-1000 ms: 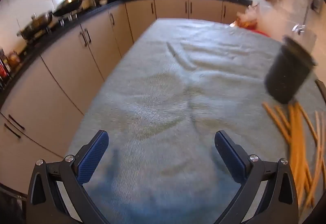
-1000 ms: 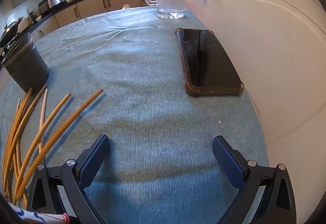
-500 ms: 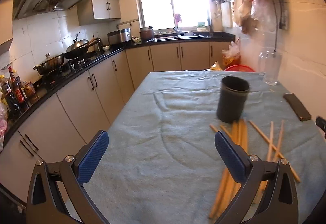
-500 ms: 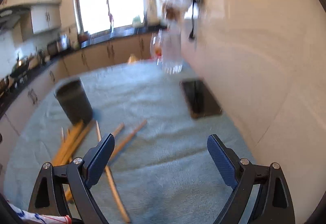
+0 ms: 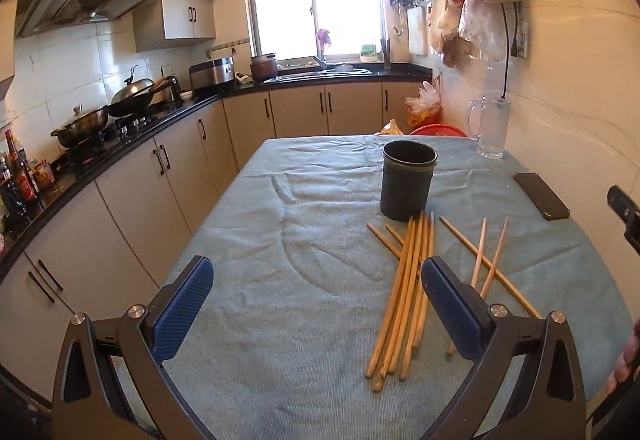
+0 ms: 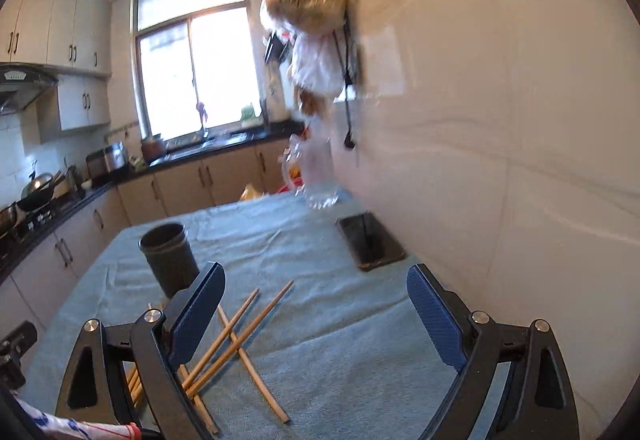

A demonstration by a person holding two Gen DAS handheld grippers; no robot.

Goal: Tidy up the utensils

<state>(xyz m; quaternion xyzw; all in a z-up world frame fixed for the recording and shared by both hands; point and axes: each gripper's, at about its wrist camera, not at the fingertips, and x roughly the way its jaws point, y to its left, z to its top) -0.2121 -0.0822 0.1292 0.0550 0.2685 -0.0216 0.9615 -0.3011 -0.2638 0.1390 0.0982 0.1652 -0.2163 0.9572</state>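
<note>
2 grippers hang over a table (image 5: 256, 380) covered in blue cloth, both with jaws spread wide and holding nothing: the left gripper (image 5: 318, 306) and the right gripper (image 6: 316, 310). Upright near the middle stands a dark cup (image 5: 407, 180). Loose chopsticks (image 5: 404, 292) lie scattered just before it.

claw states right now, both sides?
Left claw: open, holding nothing.
Right claw: open, holding nothing.

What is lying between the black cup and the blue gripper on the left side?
In the left wrist view, wooden chopsticks lie on the blue cloth between the black cup and the open left gripper.
</note>
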